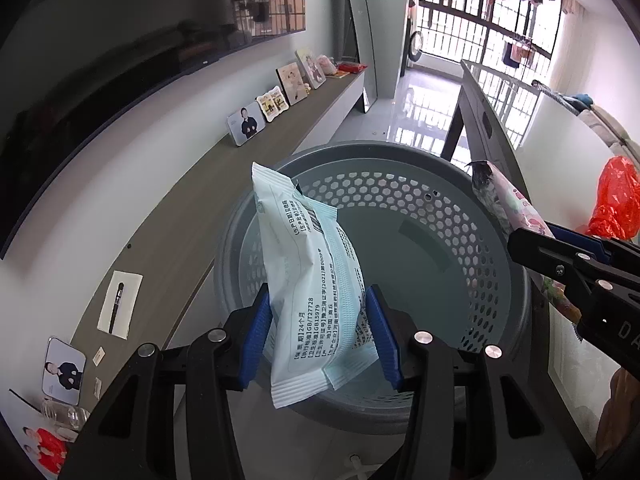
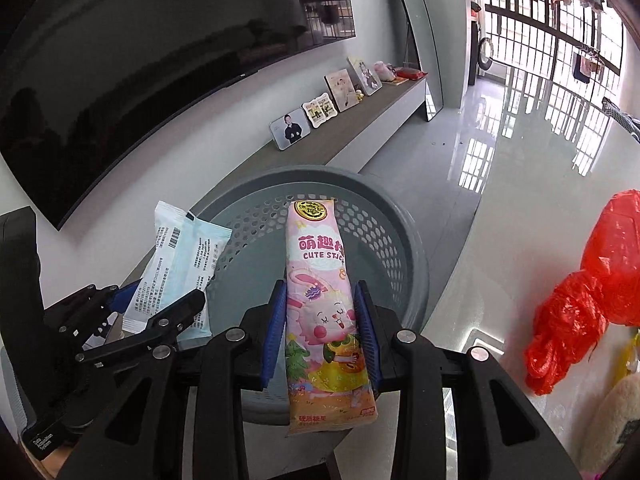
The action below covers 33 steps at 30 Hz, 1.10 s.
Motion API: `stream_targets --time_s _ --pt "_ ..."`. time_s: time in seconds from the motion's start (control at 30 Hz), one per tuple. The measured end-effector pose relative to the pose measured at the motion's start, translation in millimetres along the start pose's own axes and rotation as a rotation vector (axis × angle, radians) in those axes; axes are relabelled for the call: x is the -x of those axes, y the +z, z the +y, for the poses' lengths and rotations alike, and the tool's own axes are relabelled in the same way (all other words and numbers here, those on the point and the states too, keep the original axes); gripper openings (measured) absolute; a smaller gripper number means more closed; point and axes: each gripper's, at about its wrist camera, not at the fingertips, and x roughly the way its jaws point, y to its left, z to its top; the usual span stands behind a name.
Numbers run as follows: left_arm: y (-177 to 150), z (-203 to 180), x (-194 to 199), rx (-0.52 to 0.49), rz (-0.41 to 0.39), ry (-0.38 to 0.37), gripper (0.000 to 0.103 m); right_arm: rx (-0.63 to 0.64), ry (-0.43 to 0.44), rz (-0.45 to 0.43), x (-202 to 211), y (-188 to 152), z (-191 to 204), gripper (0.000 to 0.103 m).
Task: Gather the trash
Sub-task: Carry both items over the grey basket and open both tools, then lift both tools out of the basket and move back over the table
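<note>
The left gripper [image 1: 318, 332] reaches forward above the grey perforated basket [image 1: 420, 184], its blue pads clamped on a pale blue packet [image 1: 312, 280]. To its right, the right gripper [image 2: 320, 330] grips a pink candy wrapper [image 2: 320, 308] over the same basket.

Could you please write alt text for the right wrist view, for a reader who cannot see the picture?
The right gripper holds a pink candy wrapper upright between its blue fingers, above a grey perforated bin. On the left, the left gripper holds a pale blue packet over the same bin; a red plastic bag lies on the right.
</note>
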Motion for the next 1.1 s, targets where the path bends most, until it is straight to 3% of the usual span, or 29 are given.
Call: stream_targets --time_s 0.17,0.37,0.8,1.1 --pt "2 4 -9 0.007 0.010 0.012 0.048 0.001 -0.003 0.010 -11 -1 2 0.033" --pt "2 6 -10 0.013 0.007 0.026 0.065 -0.015 -0.006 -0.010 -10 -1 -1 0.048" --pt "2 7 -8 0.024 0.005 0.051 0.074 -0.019 -0.009 -0.013 -9 -3 -4 0.049" --pt "2 8 1 0.026 -0.008 0.067 0.075 -0.016 -0.004 -0.032 2 -7 -3 0.049"
